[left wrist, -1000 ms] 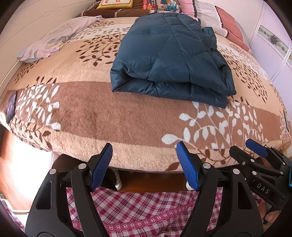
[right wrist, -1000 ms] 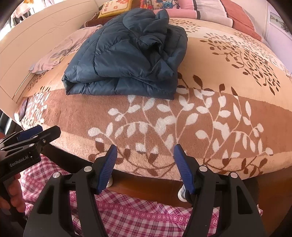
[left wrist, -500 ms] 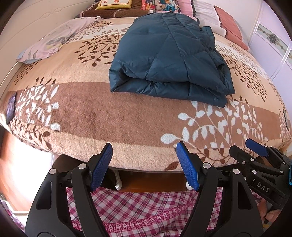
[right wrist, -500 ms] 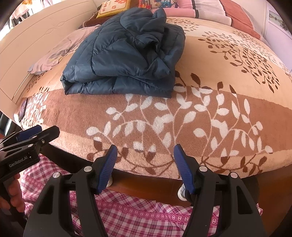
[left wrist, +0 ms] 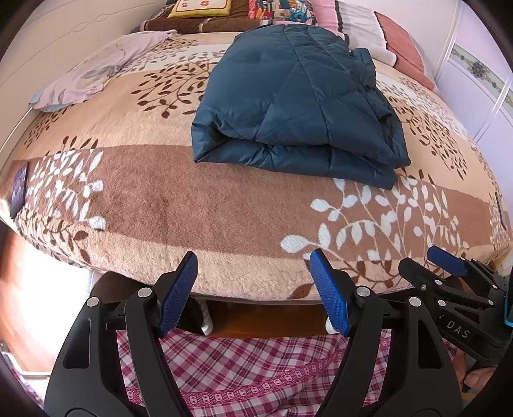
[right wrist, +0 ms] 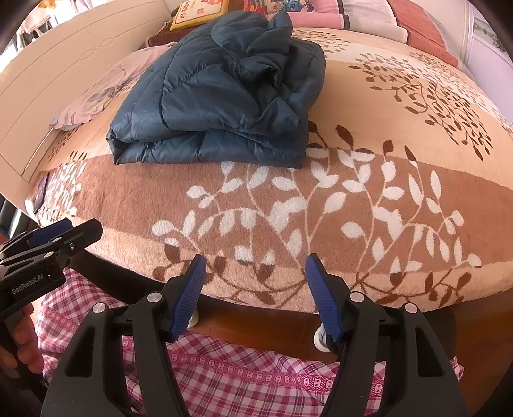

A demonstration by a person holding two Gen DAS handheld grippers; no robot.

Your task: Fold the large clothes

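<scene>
Nothing has changed over the last second: the folded jacket (left wrist: 298, 106) lies at 12 o'clock on the bed (left wrist: 192, 205); left claw (left wrist: 253, 266) and right claw (right wrist: 253, 269), both apart and empty, hang off the near edge. Folding appears complete.

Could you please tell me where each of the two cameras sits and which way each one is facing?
Left wrist view: sits on the left gripper at the bed's near edge, looking across the blanket at the folded jacket; its open fingers, checked clothing and the right gripper at right show.
Right wrist view: sits on the right gripper, facing likewise, jacket further left; its open fingers and a hand holding the left gripper show.
Both share the jacket, blanket and pillows.
</scene>
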